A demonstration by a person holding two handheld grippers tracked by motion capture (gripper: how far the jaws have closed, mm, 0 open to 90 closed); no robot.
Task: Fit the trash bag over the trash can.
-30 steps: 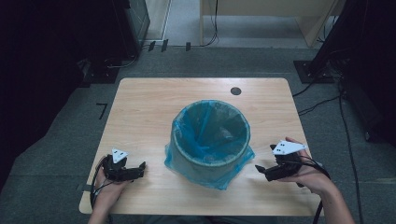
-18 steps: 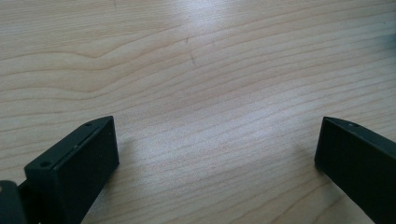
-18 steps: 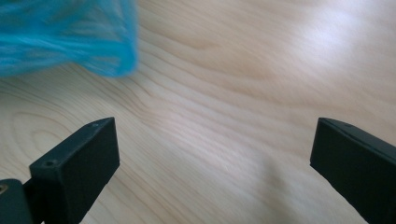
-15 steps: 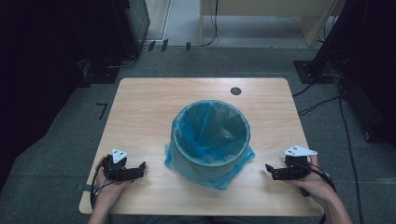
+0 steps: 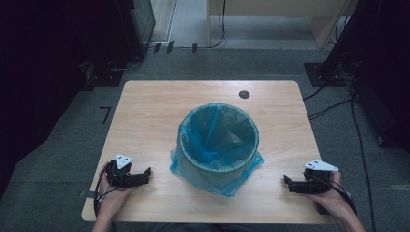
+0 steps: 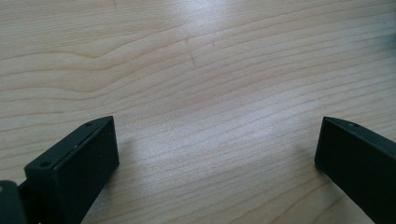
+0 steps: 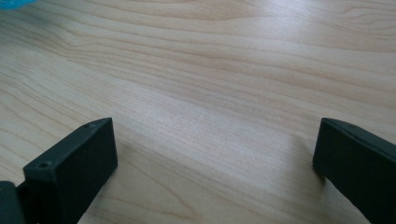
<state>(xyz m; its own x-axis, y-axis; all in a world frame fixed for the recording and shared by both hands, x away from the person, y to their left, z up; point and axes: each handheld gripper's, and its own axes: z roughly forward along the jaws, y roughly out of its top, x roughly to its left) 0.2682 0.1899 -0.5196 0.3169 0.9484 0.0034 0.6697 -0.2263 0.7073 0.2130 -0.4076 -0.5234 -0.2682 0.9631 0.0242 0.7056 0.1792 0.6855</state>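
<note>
A round bin lined with a blue plastic bag (image 5: 218, 145) stands at the middle of the wooden table (image 5: 159, 106); the bag's edge drapes down its outside. My left gripper (image 5: 145, 174) rests on the table near the front left, pointing right toward the bin, open with nothing between its jaws. My right gripper (image 5: 287, 182) rests near the front right edge, pointing left toward the bin, also open and empty. In the left gripper view both black fingers (image 6: 74, 168) lie wide apart on bare wood. The right gripper view has its fingers (image 7: 70, 168) wide apart too, with a sliver of blue bag (image 7: 14, 3) at top left.
A small dark round hole (image 5: 244, 94) sits near the table's far edge. Dark equipment and cables (image 5: 333, 67) stand on the grey floor around the table. A light wooden bench leg (image 5: 319, 29) stands beyond.
My right gripper has drawn back from beside the bin toward the front right corner and settled lower on the table. The left gripper has stayed put.
</note>
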